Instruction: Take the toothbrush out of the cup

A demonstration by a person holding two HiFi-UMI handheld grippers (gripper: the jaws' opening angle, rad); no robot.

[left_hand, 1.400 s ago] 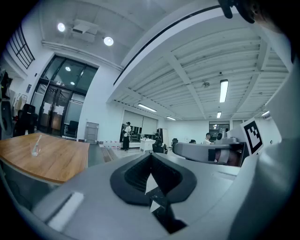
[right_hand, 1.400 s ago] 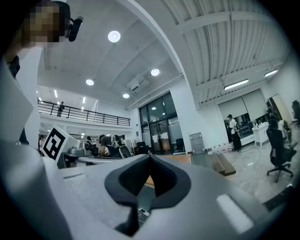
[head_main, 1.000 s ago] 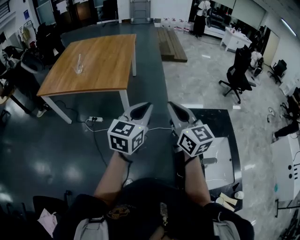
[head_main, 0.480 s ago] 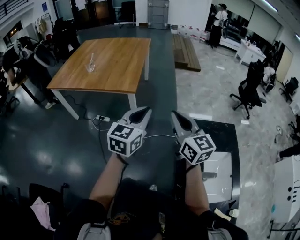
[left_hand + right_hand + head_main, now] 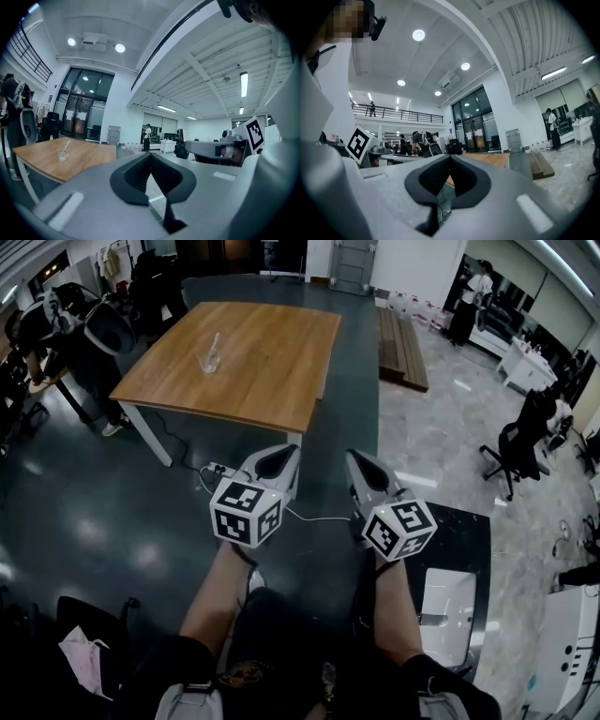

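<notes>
Wooden table (image 5: pixel 272 362) on dark glossy floor (image 5: pixel 84 512); pale tiled floor (image 5: pixel 441 442) at right, black office chair (image 5: pixel 521 439), stacked planks (image 5: pixel 403 343); glass doors (image 5: pixel 79 119), 2 round ceiling lights (image 5: pixel 120 48).

Head view: exposure is dim overall. The dark floor (image 5: pixel 84 531) carries pale, diffuse reflections of overhead light. The wooden table (image 5: pixel 262 352) and the tiled floor (image 5: pixel 441 427) read brighter. Straight lines bow toward the frame edges.

Gripper views: circular fisheye image with black corners. Round ceiling lamps (image 5: pixel 120 48) and strip lights (image 5: pixel 243 84) bloom slightly. The left gripper (image 5: pixel 151 154) and right gripper (image 5: pixel 450 157), close to the lens, render soft. The background is sharper.
</notes>
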